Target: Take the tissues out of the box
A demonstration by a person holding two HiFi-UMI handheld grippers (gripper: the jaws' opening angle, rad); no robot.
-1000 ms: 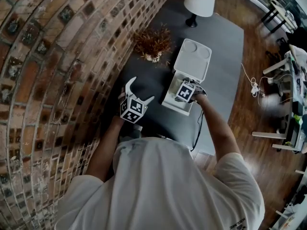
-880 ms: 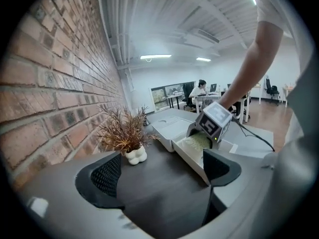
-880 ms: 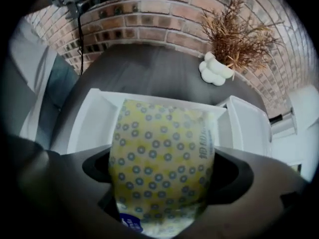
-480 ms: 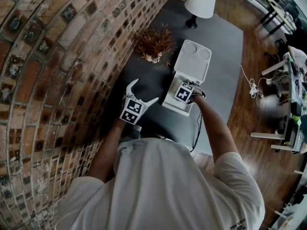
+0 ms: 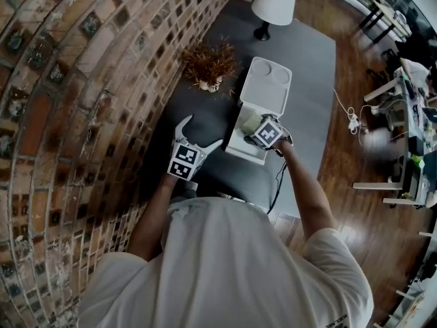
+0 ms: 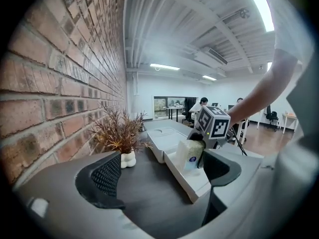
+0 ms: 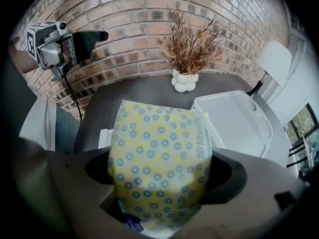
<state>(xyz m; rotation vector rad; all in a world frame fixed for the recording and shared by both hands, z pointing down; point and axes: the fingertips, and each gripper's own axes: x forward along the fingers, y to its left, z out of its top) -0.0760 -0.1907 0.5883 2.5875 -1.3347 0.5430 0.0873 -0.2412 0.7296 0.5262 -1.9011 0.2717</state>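
Grey tabletop (image 5: 215,118) runs along the brick wall in the head view, and the white box (image 5: 237,144) lies on it with its lid thrown back, near a dried plant (image 5: 208,63). The right gripper (image 5: 258,132) is over the box's tray. The left gripper (image 5: 200,134) hangs beside it over bare table, prongs spread.

The left gripper view shows that gripper's own jaws wide apart with nothing between them. Beyond them the tissue pack (image 6: 189,153) stands on end in the right gripper's hold, at the tray; I cannot tell whether its lower end touches the tray floor.

In the right gripper view the pack, yellow film dotted with blue, fills the gap. The jaws are closing on its two flanks, pads pressing into the wrap.

The pack looks light and soft, likely to dent under a hard squeeze, and its film is probably slick. A moderate hold across the padded middle seems safer than the end seams.
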